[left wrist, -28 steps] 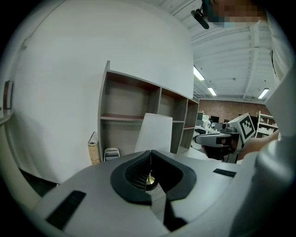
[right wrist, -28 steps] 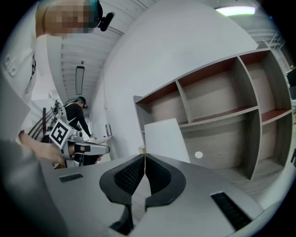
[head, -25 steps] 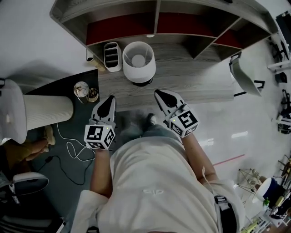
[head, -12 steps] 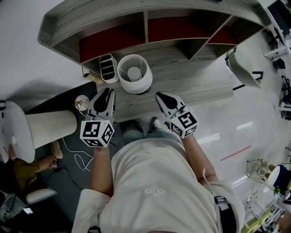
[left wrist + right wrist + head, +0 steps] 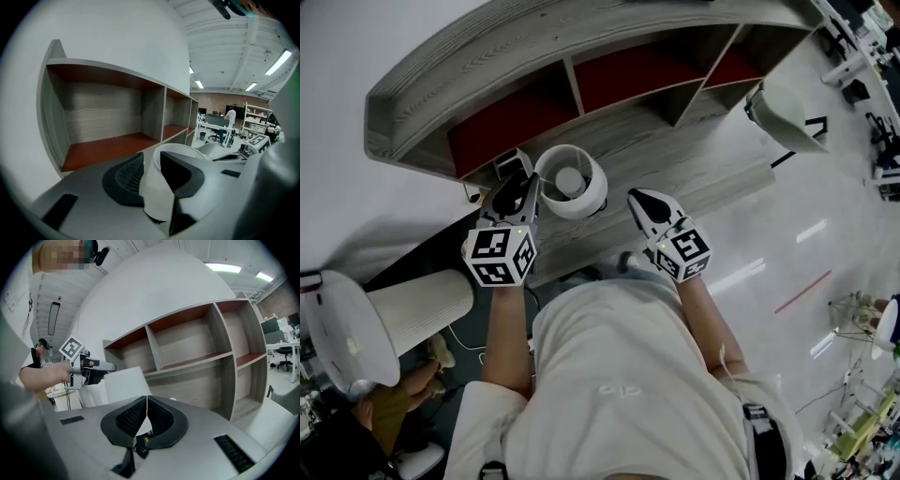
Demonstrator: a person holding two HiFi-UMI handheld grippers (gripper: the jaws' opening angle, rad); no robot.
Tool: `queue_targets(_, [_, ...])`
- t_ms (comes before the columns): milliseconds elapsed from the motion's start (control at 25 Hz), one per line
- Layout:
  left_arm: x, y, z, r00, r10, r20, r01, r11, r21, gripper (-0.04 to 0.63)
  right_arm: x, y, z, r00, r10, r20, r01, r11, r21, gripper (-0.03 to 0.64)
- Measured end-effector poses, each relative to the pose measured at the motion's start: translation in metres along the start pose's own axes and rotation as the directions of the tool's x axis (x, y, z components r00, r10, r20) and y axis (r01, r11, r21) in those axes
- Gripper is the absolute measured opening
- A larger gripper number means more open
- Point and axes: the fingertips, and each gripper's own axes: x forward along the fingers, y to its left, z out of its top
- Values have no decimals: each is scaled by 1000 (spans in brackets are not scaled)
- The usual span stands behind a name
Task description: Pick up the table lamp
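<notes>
My left gripper [image 5: 522,187] is up at the bench [image 5: 675,173], its tips just beside the left side of the table lamp [image 5: 570,182]. Its jaws have just been opening and now stand apart. In the left gripper view the lamp's white shade fills the gap between them, its near wall rising right in front of the pads. I cannot tell whether either pad touches it, and I see no squeeze on it.

The lamp stands upright on the grey wood-grain bench, in front of the shelf unit [image 5: 487,84] with its red-brown compartments. From above I look down into the open top of the round shade. A small white desk organizer [image 5: 512,165] sits just behind my left gripper, close to the lamp's left.

My right gripper [image 5: 639,199] hangs over the bench to the right of the lamp, apart from it. Its jaws are clenched together with nothing between them. The right gripper view looks across at the side of the shade and at my left gripper beyond it.

A ribbed white cylinder [image 5: 422,309] lies to my lower left, well away from the lamp.
</notes>
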Motion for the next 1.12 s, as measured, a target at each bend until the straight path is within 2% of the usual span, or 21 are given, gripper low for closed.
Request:
queue_targets(360, [45, -6, -5, 989, -66, -136, 73, 996, 50, 158, -22, -31, 3, 992, -128, 17, 128, 992, 18, 32])
queue_targets(720, [63, -15, -14, 973, -86, -215, 106, 991, 82, 166, -38, -39, -1, 983, -184, 22, 183, 982, 35, 32])
queue_targets(960, [64, -17, -17, 969, -95, -227, 111, 992, 60, 114, -38, -37, -5, 983, -184, 14, 183, 982, 39, 32])
queue_targets(1120, [59, -8, -17, 975, -62, -214, 76, 995, 57, 89, -34, -34, -6, 985, -171, 8, 170, 985, 39, 32])
